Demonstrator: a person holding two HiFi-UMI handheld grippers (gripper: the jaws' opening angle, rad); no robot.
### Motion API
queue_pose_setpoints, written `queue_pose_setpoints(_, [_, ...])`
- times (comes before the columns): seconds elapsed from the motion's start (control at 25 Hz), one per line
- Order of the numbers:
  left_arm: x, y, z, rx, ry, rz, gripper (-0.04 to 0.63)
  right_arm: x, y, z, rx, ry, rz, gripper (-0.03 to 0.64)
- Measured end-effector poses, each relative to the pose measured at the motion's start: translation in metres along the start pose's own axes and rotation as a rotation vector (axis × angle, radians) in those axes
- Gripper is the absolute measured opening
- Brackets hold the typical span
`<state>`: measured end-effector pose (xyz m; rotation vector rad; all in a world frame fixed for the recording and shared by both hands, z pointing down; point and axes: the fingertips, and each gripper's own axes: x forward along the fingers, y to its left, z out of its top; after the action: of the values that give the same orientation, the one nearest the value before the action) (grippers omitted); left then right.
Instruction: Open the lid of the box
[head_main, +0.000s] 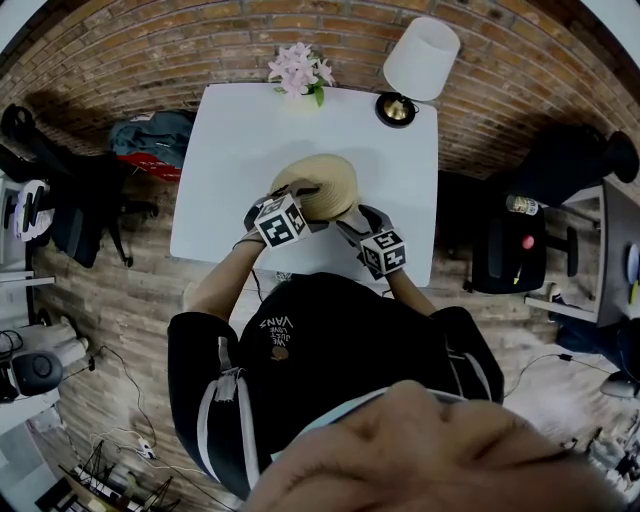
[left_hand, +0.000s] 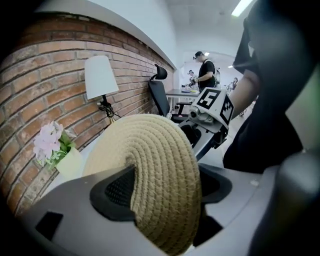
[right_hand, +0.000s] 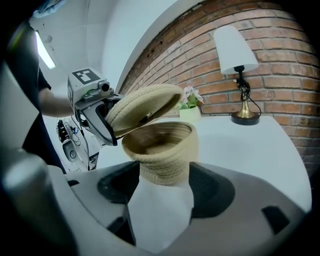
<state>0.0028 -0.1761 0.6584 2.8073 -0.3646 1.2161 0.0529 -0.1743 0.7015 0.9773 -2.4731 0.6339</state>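
A round woven rope lid (head_main: 325, 185) hangs tilted above the white table (head_main: 230, 140). My left gripper (head_main: 300, 197) is shut on the lid's rim, and in the left gripper view the lid (left_hand: 155, 170) stands on edge between the jaws of that gripper (left_hand: 165, 187). In the right gripper view the woven box (right_hand: 162, 150) stands open on the table, with the lid (right_hand: 142, 110) lifted clear above its left side. My right gripper (right_hand: 162, 182) is shut on the box's lower wall. In the head view the lid hides most of the box.
A white-shaded lamp (head_main: 420, 60) and a pot of pink flowers (head_main: 300, 70) stand at the table's far edge against the brick wall. Chairs (head_main: 510, 250) flank the table, with a bag (head_main: 150, 140) on the left. People stand far off in the left gripper view.
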Motion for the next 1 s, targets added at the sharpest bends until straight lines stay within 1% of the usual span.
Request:
queue_pose_setpoints(0.28, [-0.017,0.005,0.002,-0.073,-0.123,0.047,0.355,-0.010,0.002,0.009,0.051,-0.036,-0.020,0.284])
queue_pose_setpoints(0.4, [-0.032,0.008,0.009,-0.106,-0.177,0.067,0.354,-0.015,-0.002,0.017,0.083,-0.068,-0.025,0.284])
queue_pose_setpoints(0.52, [-0.042,0.012,0.008,-0.146,-0.218,0.091,0.354,-0.019,-0.006,0.026,0.111,-0.097,-0.032,0.284])
queue_pose_setpoints(0.8, [-0.075,0.025,0.001,-0.225,-0.313,0.184,0.353,-0.027,-0.005,0.052,0.098,-0.150,-0.056,0.282])
queue_pose_setpoints(1.0, [-0.106,0.039,-0.013,-0.315,-0.383,0.272,0.353,-0.030,0.000,0.083,0.068,-0.220,-0.073,0.282])
